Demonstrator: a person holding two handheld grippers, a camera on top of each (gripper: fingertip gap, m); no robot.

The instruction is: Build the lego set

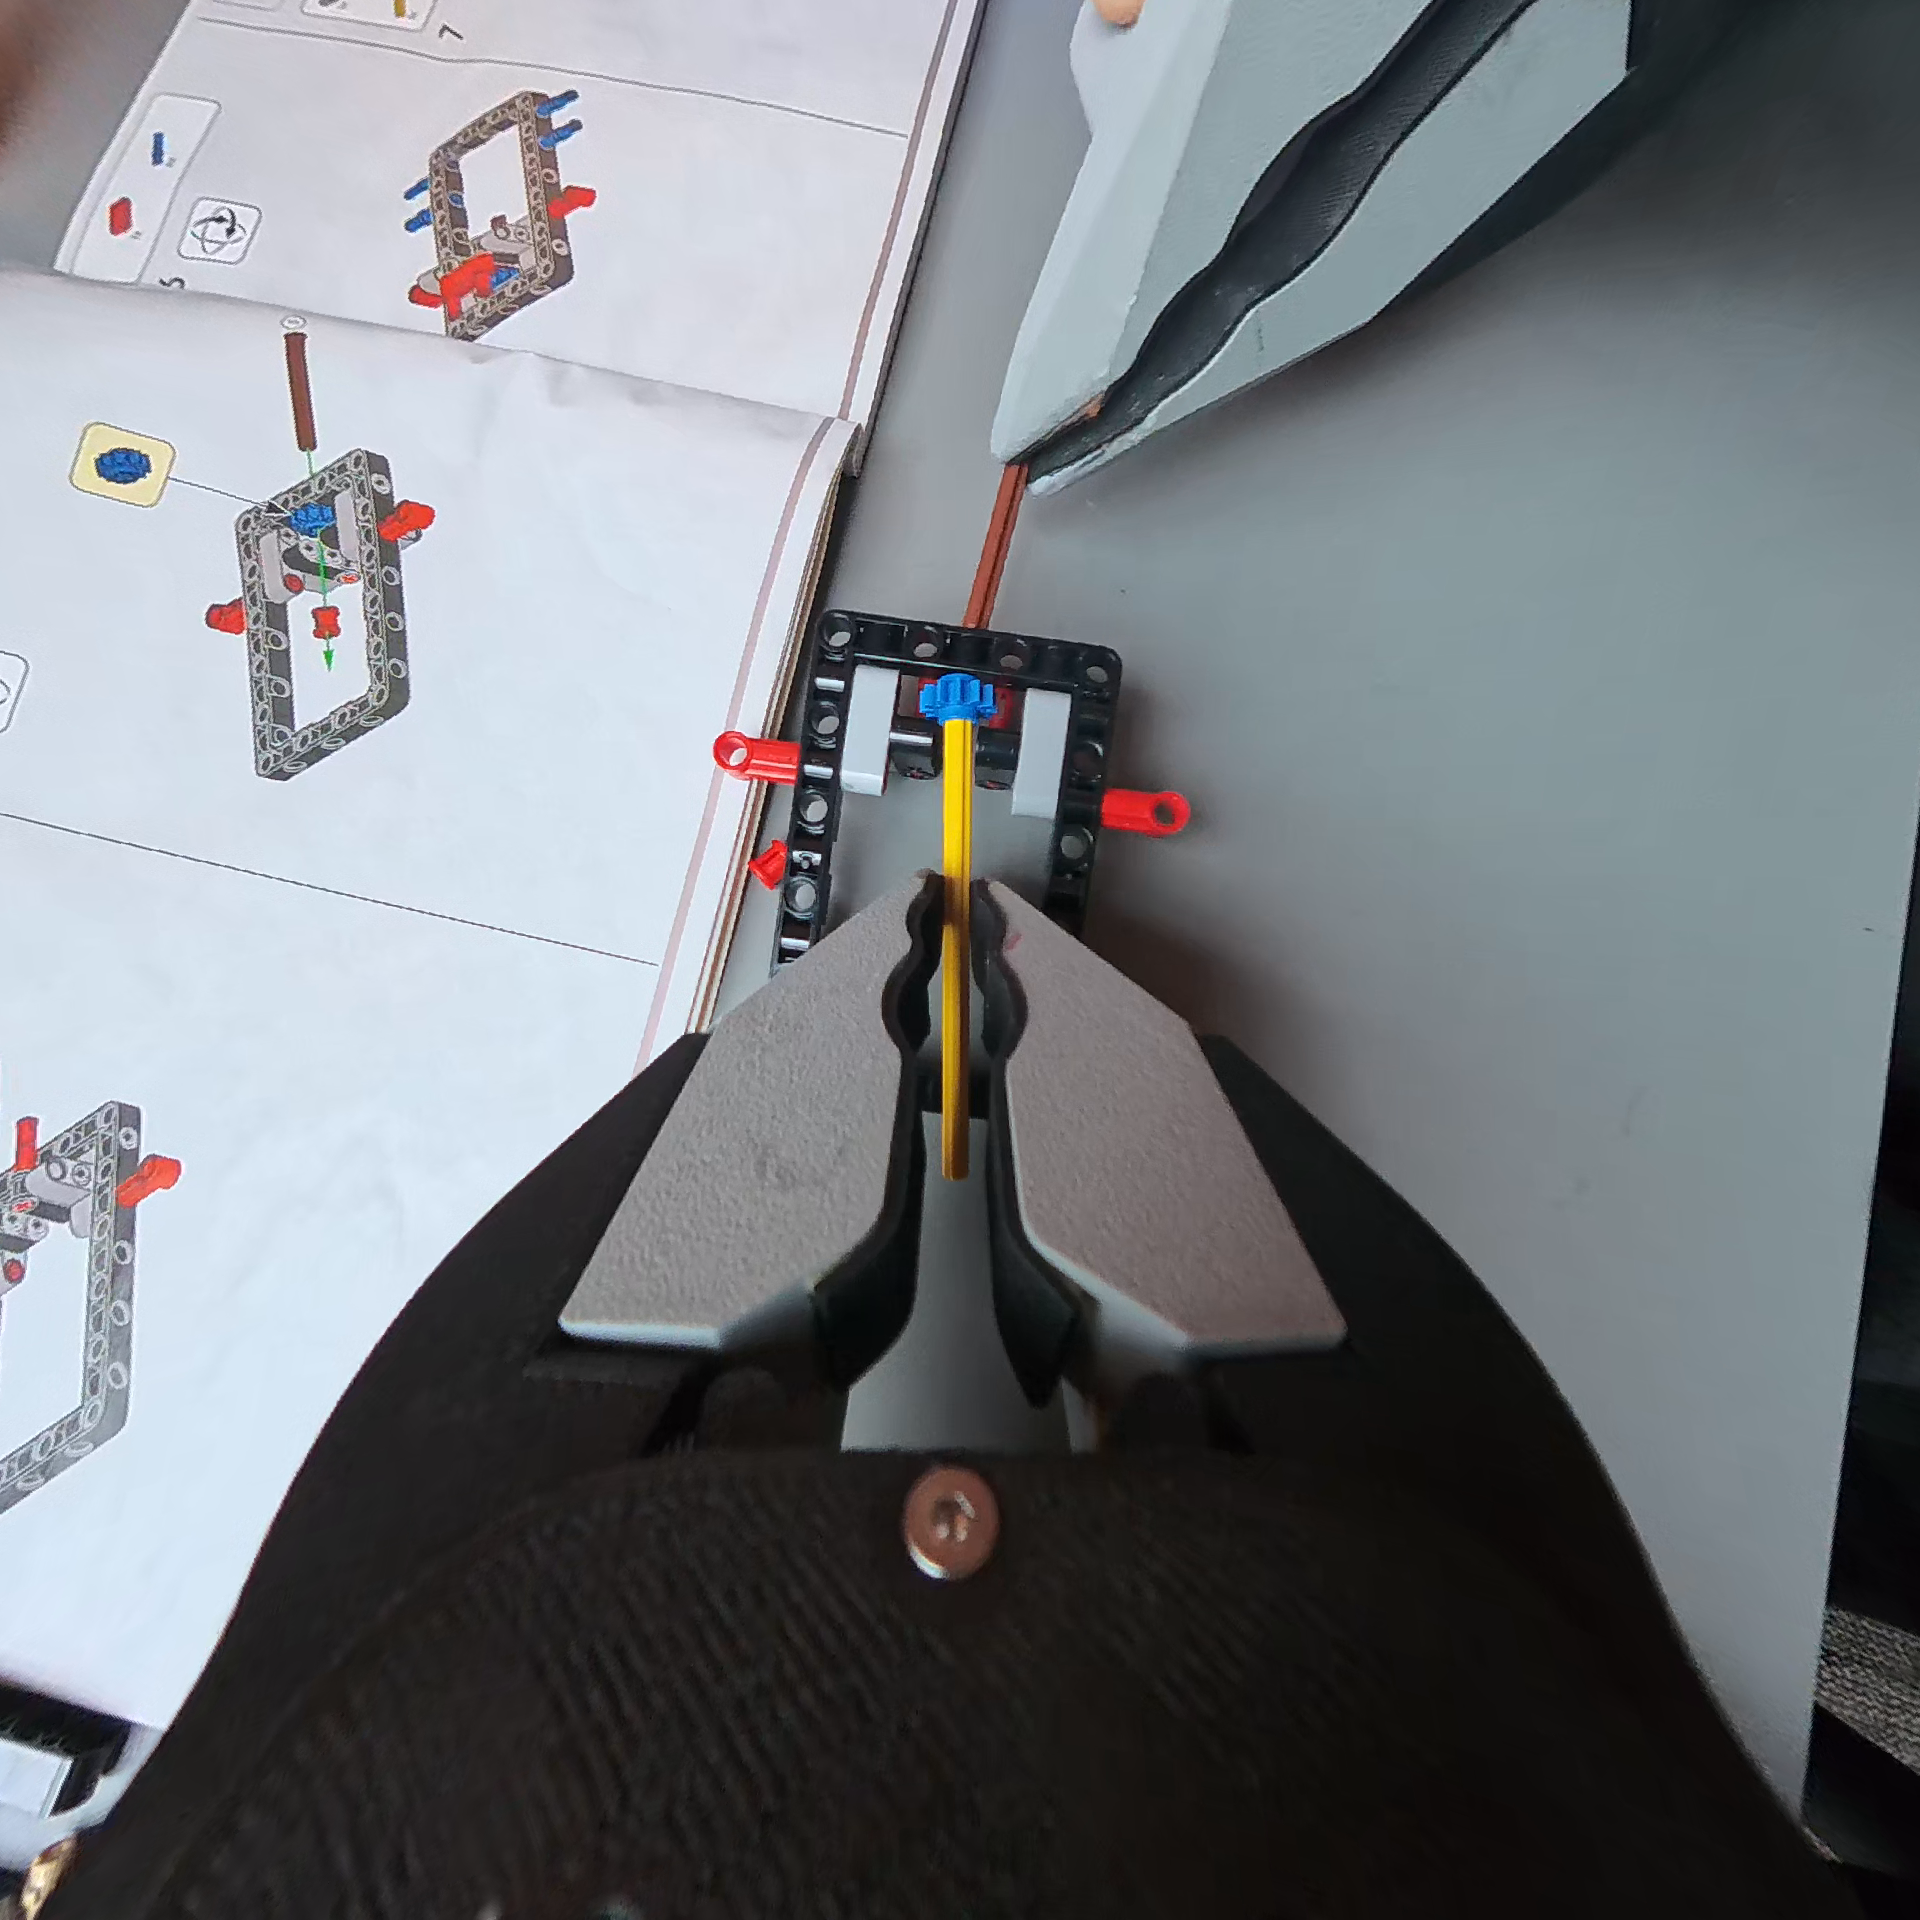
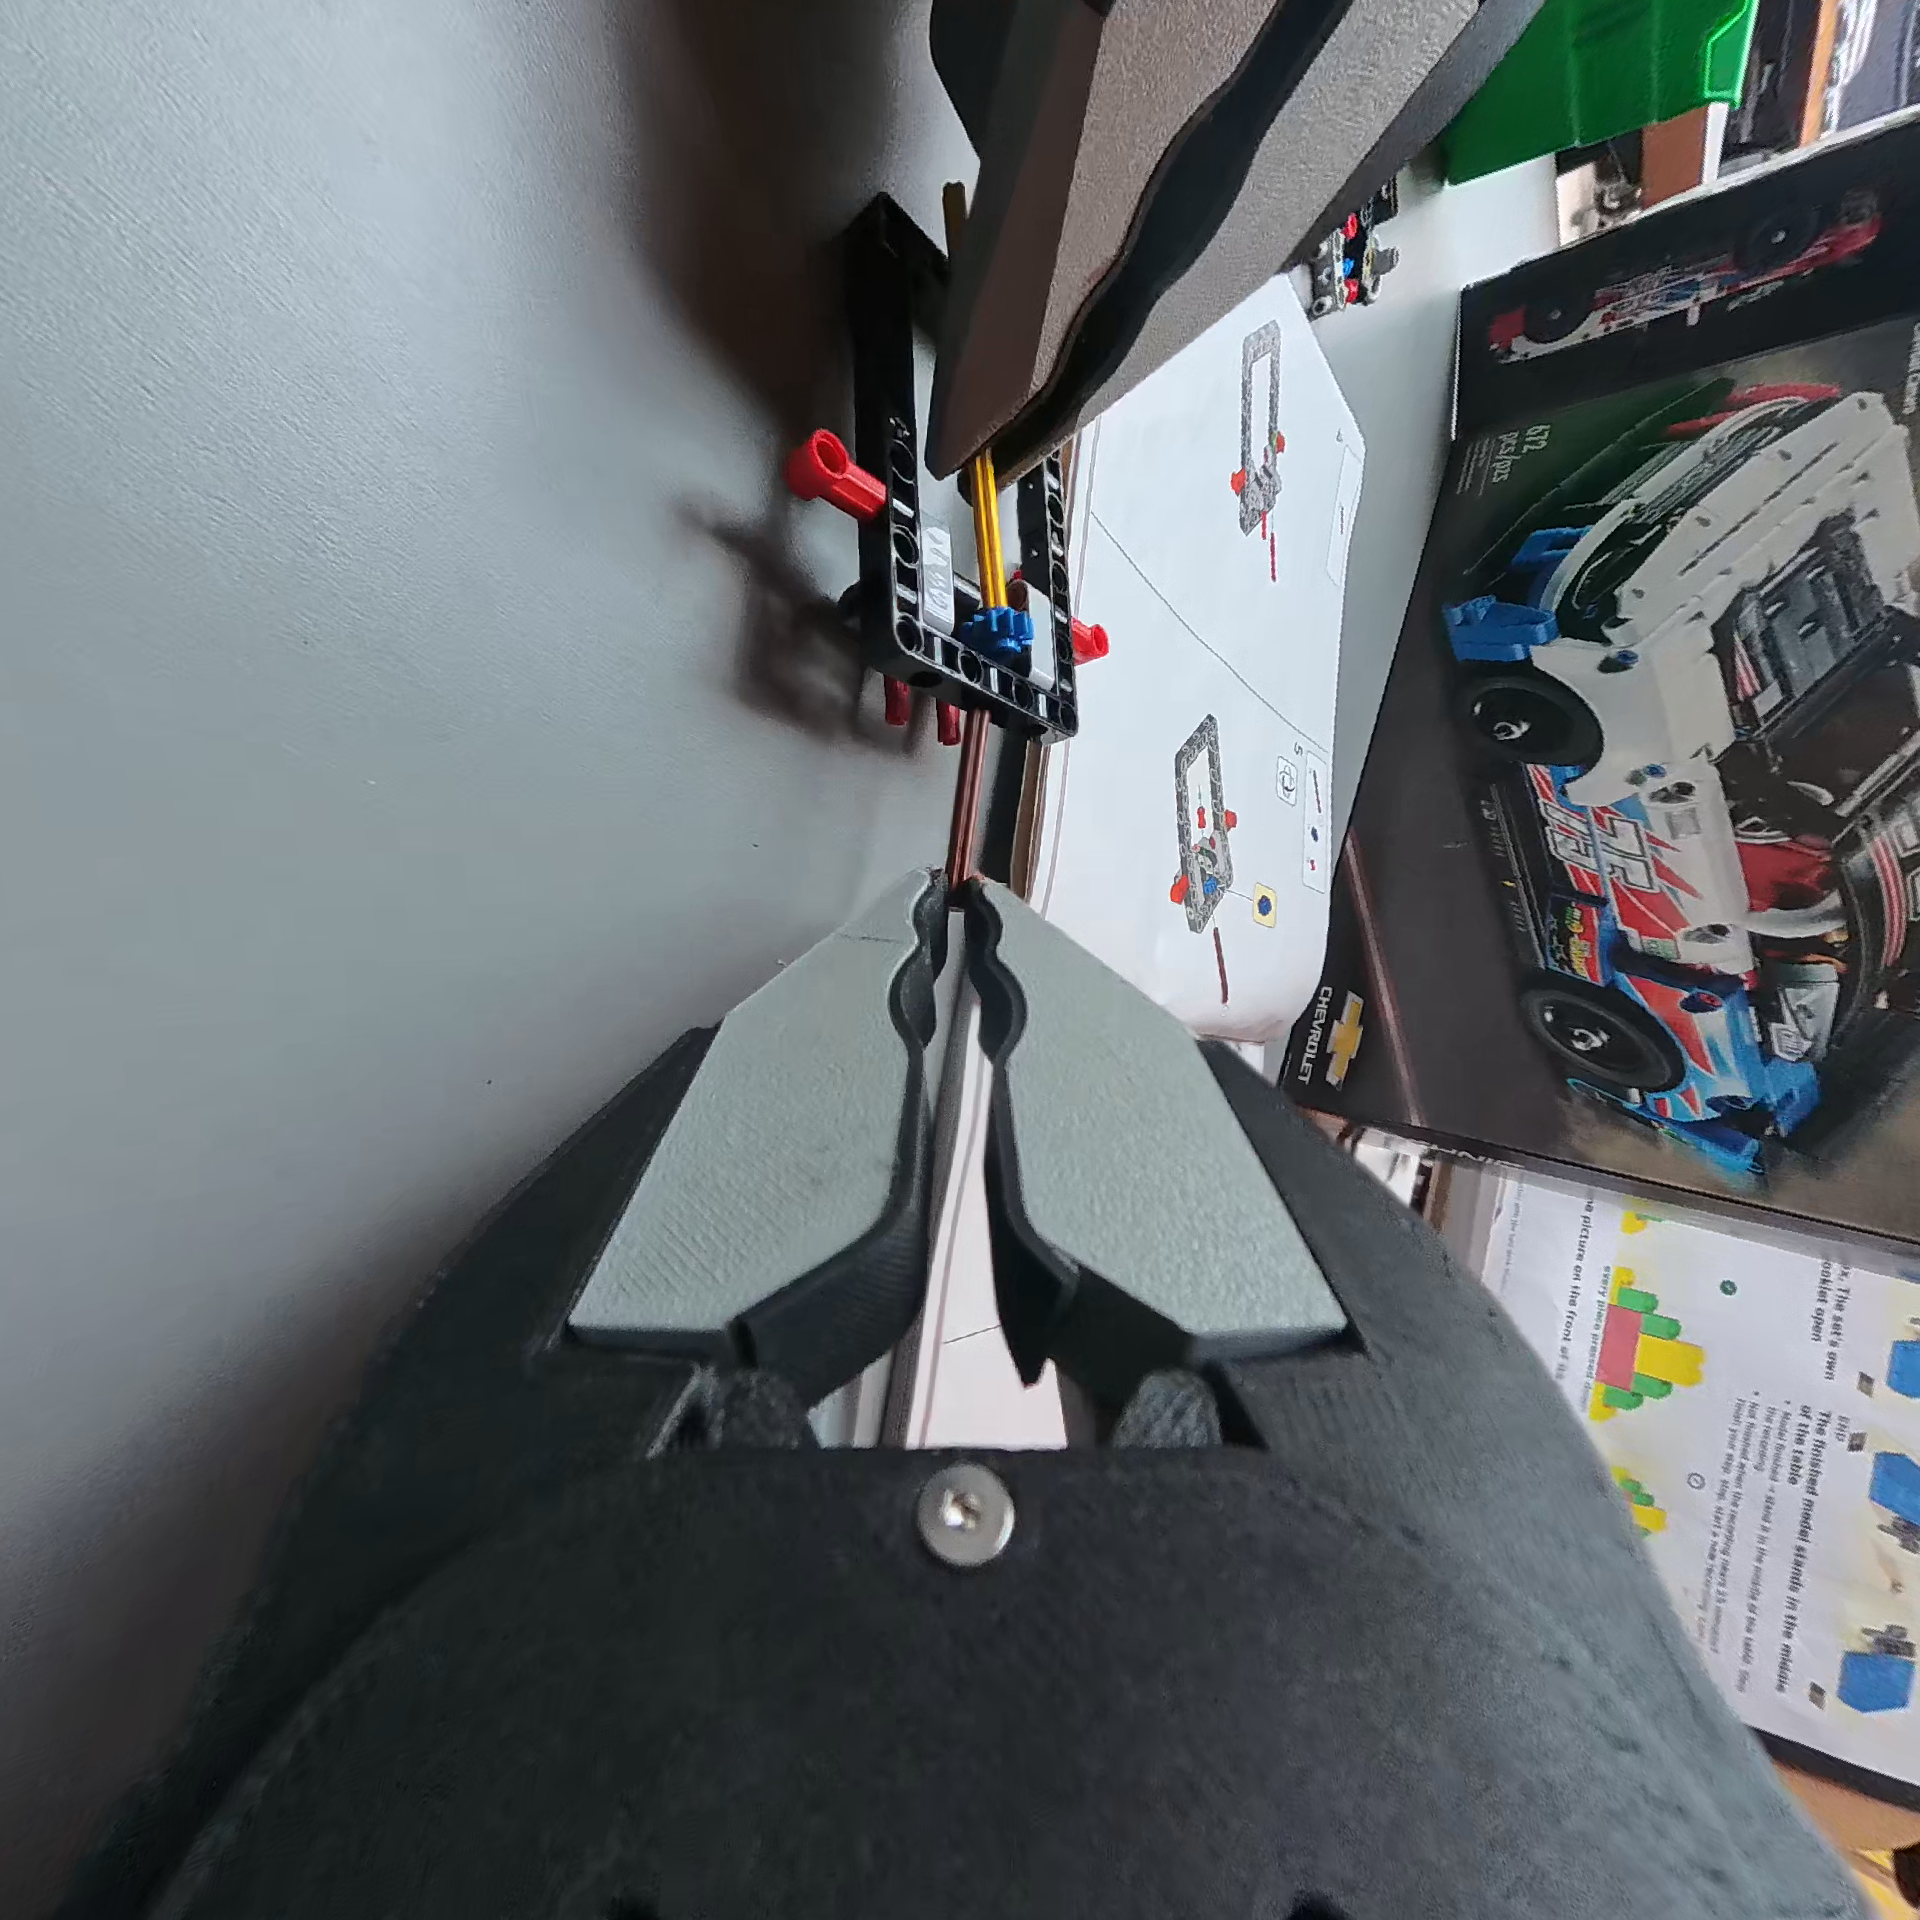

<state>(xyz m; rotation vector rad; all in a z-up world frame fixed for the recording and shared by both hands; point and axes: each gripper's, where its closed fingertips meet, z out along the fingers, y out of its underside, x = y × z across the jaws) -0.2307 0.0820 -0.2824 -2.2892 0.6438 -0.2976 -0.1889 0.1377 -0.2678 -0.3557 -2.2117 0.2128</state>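
Note:
A black rectangular lego frame [image 1: 1091,769] with red pins and grey inner beams lies on the grey table; it also shows in the right wrist view [image 2: 899,582]. My left gripper [image 1: 958,883] is shut on a yellow axle [image 1: 956,935] whose far end carries a blue gear [image 1: 954,694] inside the frame. My right gripper [image 2: 958,885] is shut on a brown axle [image 2: 968,800] that meets the frame's short end from the opposite side. The brown axle [image 1: 995,551] and the right gripper [image 1: 1060,462] show in the left wrist view beyond the frame. The left gripper [image 2: 971,462] shows in the right wrist view.
An open instruction booklet [image 1: 416,623] lies left of the frame, touching it. In the right wrist view the booklet [image 2: 1195,623], a lego box with a race car picture [image 2: 1662,727], a printed sheet [image 2: 1745,1455] and a green bin [image 2: 1600,83] lie to the right. The gap from one gripper's tips to the other's is roughly 8 centimetres.

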